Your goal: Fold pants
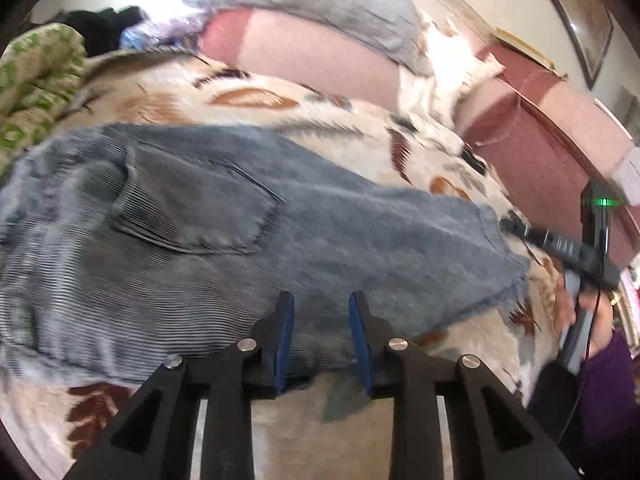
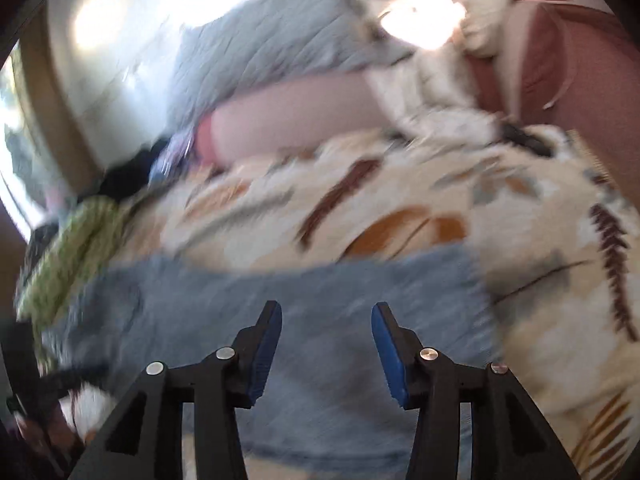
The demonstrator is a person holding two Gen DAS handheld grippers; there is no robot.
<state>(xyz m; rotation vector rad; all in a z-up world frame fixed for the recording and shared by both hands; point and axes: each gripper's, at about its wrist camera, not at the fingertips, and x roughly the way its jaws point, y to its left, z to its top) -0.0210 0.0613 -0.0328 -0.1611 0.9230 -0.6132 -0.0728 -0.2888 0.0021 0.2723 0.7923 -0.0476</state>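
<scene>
though pants [image 1: 248, 240] lie flat on bed [image 1: 280, 112], seemingly halved lengthwise, cross fold left; left gripper [image 1: 321, 320] and right gripper [image 2: 326, 332] both agape, empty.

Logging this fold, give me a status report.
Left gripper and right gripper: jaws open, empty. Pants lie folded on the leaf-print blanket. Nothing in the way.

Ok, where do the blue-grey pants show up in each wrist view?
Left wrist: pants spread across the middle, back pocket up, frayed hem at right.
Right wrist: pants blurred across the lower middle, beyond the open jaws.
Shared landmark: the grey pillow at the top of both.
</scene>
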